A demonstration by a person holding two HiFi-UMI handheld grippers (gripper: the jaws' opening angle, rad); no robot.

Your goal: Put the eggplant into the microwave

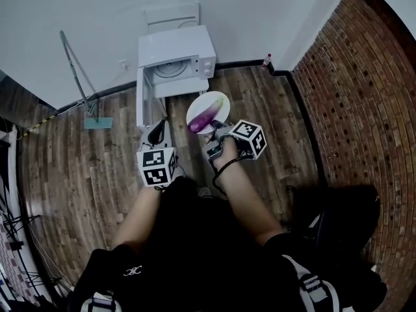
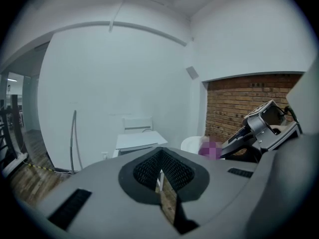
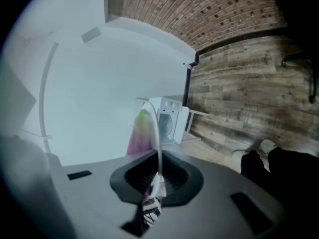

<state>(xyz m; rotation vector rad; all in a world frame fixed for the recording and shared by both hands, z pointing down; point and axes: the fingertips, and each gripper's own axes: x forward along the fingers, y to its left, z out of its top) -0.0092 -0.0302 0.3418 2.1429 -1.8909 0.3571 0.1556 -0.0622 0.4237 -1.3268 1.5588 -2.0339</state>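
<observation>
right gripper [image 1: 213, 134] clamps eggplant [image 1: 203, 119] plate [image 1: 218, 102]; microwave [image 1: 175, 56] seemingly open

The person is wearing black clothing [image 1: 195, 239] with a white logo [image 1: 132, 271] at lower left; a black cord [image 1: 224, 168] is looping round the right wrist; the grey left gripper [image 1: 156, 134] and right gripper [image 1: 214, 134] are bearing black-and-white marker cubes.

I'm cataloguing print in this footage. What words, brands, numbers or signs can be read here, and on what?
No word or number is legible in any view.
Marker cubes on the left gripper and right gripper: black-and-white square codes, no letters.
Person's dark clothing: small white emblem, too small to read.
Microwave: any panel print too small to read.
Plate held by the right gripper: no print.
</observation>
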